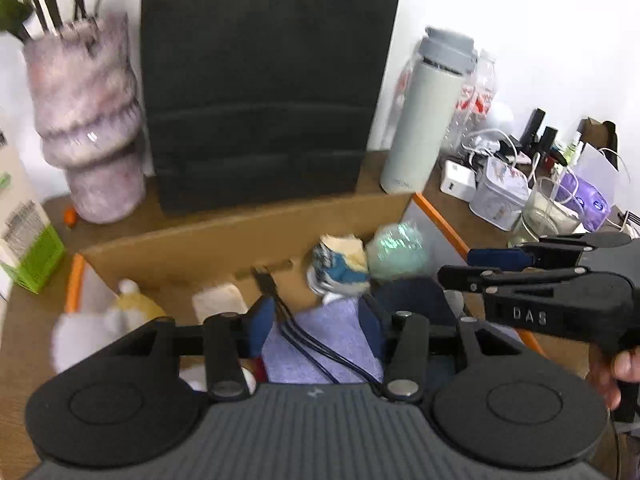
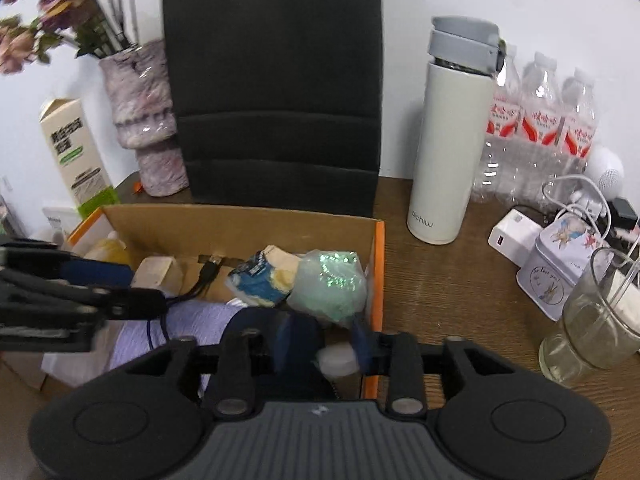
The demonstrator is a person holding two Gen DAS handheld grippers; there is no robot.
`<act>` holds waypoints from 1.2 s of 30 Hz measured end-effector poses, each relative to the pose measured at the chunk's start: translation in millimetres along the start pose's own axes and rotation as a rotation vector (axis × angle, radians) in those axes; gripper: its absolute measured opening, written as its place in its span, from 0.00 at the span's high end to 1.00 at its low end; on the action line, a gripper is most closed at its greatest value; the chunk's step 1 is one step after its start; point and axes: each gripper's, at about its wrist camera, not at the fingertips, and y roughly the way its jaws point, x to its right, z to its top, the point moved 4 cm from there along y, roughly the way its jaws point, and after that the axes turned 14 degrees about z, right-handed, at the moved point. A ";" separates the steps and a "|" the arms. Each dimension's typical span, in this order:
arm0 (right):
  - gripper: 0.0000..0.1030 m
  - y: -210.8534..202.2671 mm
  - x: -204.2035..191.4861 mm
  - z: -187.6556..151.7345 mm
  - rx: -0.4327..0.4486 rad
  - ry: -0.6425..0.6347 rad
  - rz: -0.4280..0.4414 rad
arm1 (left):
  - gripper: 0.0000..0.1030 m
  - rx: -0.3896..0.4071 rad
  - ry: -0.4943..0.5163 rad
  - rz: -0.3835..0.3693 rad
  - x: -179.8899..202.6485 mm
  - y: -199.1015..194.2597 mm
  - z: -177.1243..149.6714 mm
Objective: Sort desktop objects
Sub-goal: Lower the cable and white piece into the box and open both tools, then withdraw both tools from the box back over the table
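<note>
Hovering nearest the lens with the left gripper (image 1: 316, 320), jaws spread over the cardboard box (image 2: 240, 228); straddling the black cable (image 1: 296, 332) without pinching it, lavender cloth (image 1: 344, 340) underneath; holding the right gripper (image 2: 324, 338) just beside, jaws partly apart, with a white lump (image 2: 336, 360) lying in the gap against one pad (apparently not clamped, though hard to call through the blur).

Judging the step: working at the box, drop-off looking done, with both grippers empty above it; needing next to lift clear of the box walls and swing out over the desk (image 2: 440, 300) to the right for another loose item, coming down wide-jawed and steering round the charger leads.

Counting inside the box: one cable, one cloth, one blue-and-cream packet (image 2: 260, 280), one green shimmery wad (image 2: 328, 284), one beige block (image 2: 156, 274), one yellow plush (image 1: 136, 304).

Counting outside it: one white flask (image 2: 452, 140), three water bottles (image 2: 540, 120) showing, one glass (image 2: 592, 320), one tin (image 2: 560, 264), one white charger (image 2: 514, 236), one vase (image 2: 148, 120).
</note>
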 end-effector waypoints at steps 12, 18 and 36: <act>0.44 -49.5 -44.6 5.3 0.025 -0.074 0.014 | 0.08 -0.064 -0.096 0.153 -16.8 -61.5 -18.9; 0.40 -81.1 -63.8 -46.7 0.061 -0.106 0.017 | 0.05 -0.022 -0.194 0.190 -17.4 -103.8 -78.5; 0.34 -157.9 -90.8 -271.8 0.109 -0.019 0.008 | 0.03 0.047 -0.293 0.215 48.4 -204.0 -305.3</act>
